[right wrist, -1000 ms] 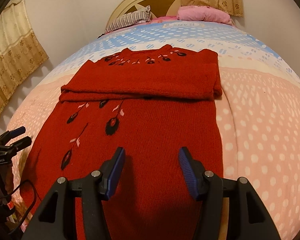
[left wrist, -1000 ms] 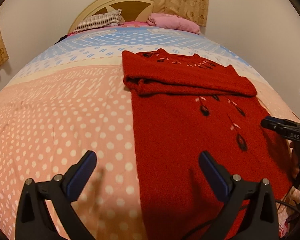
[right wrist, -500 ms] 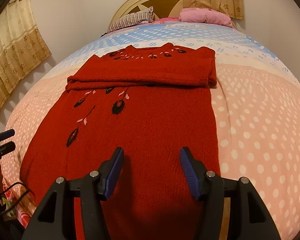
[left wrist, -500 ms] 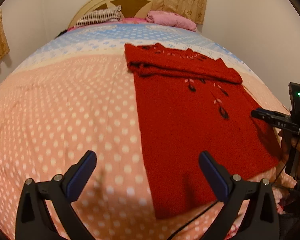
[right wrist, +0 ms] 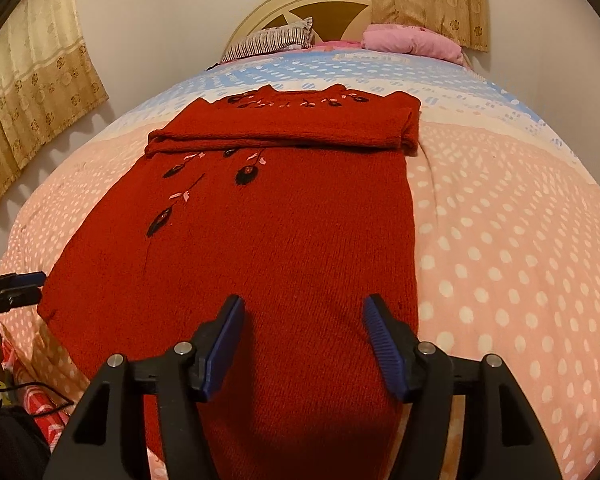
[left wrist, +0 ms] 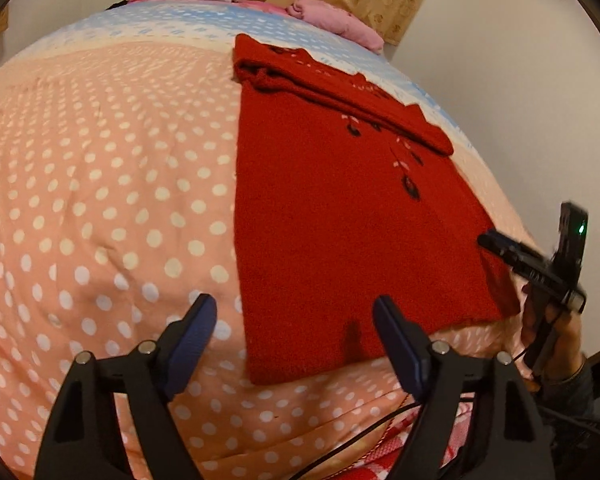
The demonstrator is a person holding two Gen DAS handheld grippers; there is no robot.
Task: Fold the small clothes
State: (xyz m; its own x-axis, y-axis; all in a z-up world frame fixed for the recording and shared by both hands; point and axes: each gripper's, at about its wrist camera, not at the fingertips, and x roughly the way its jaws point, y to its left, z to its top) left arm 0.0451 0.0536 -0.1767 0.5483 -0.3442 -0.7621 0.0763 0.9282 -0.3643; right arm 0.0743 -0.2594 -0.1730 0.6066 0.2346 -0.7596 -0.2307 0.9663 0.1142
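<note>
Polka-dot bedspread (left wrist: 100, 200) carries a red knitted sweater (left wrist: 340, 220), sleeves folded across its chest, hem toward the bed's near edge. Left gripper (left wrist: 294, 336), jaws parted and just closing, nothing between them, hovers at the hem's left corner. Right gripper (right wrist: 302, 340), jaws apart and just widening, empty, hovers over the hem's right part.

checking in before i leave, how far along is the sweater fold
Done: the red sweater lies flat on the bed, sleeves folded across its chest. In hand: nothing; the left gripper and right gripper hover open by the hem. Left: folding the body up.
</note>
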